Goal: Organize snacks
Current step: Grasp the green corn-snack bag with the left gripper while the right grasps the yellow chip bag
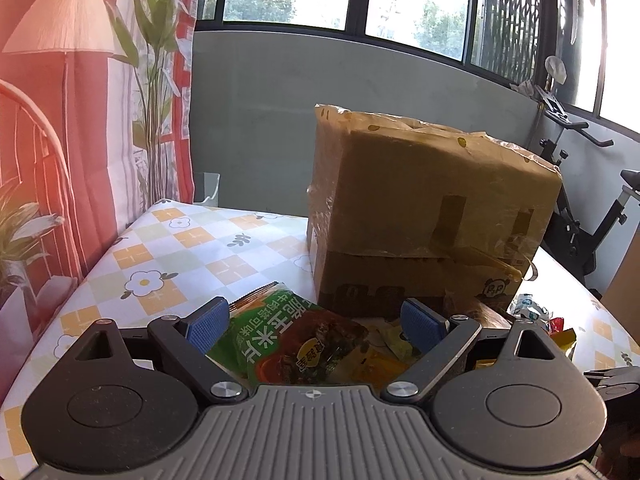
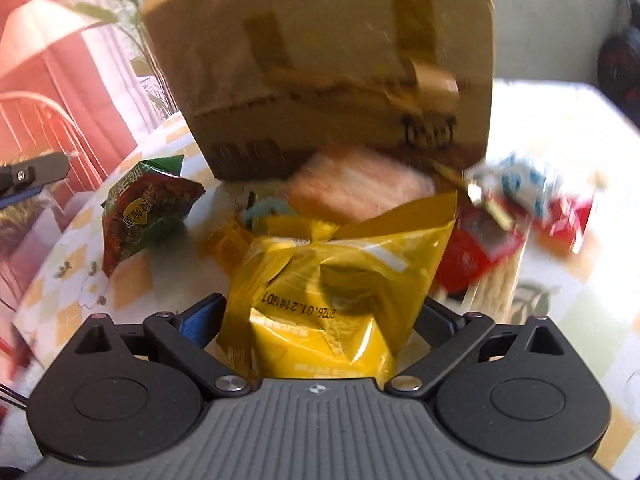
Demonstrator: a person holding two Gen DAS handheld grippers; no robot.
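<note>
Yellow snack bag (image 2: 320, 280) is clamped between the right gripper (image 2: 320, 320) pads, lifted above the desk (image 1: 180, 248). Left gripper (image 1: 316, 324) is spread wide over a green snack bag (image 1: 288, 340). Beyond, a cardboard box (image 1: 424, 208) is seen, loose snacks (image 2: 520, 208) scattered at its base.

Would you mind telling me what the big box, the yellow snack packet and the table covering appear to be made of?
The box looks like matte brown corrugated cardboard with glossy clear tape wrinkling along its edges. The yellow snack packet seems thin glossy plastic film: it creases and glints. The table covering is probably a smooth printed vinyl or fabric sheet; I can't tell which.
</note>
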